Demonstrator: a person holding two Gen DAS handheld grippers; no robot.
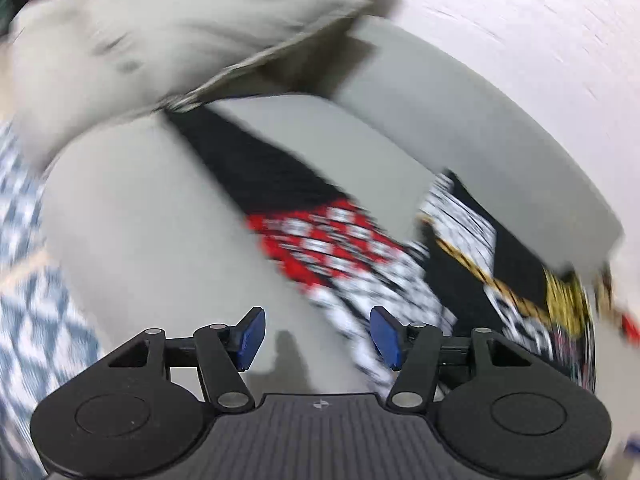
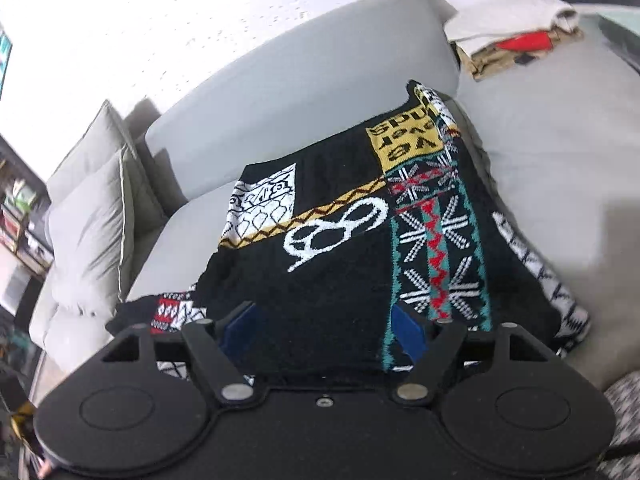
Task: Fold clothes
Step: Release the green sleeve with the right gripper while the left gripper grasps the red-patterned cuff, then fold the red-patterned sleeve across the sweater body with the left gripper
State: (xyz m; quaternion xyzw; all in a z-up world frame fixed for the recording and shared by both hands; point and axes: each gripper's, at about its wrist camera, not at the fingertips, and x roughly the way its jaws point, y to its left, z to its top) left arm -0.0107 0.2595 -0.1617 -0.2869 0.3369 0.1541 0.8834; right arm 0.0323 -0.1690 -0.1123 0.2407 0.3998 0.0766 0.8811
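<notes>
A black knit sweater [image 2: 340,264] with white, yellow, teal and red patterns lies spread flat on the grey sofa seat [image 2: 560,184]. My right gripper [image 2: 326,328] hovers over its near edge. The jaws stand apart, and the blue pads [image 2: 408,334] pinch nothing. The left wrist view is blurred. There the same sweater [image 1: 320,240] runs diagonally across the seat, with a red and white checked patch in the middle. My left gripper [image 1: 318,336] is open above the bare seat, just left of the sweater, with nothing between its pads.
A grey cushion [image 2: 88,232] leans in the sofa's left corner and shows again as the cushion [image 1: 140,40]. Folded clothes [image 2: 516,44] are stacked at the back right of the seat. A blue and white patterned cloth [image 1: 24,280] lies at the left. The backrest [image 2: 300,80] stands behind the sweater.
</notes>
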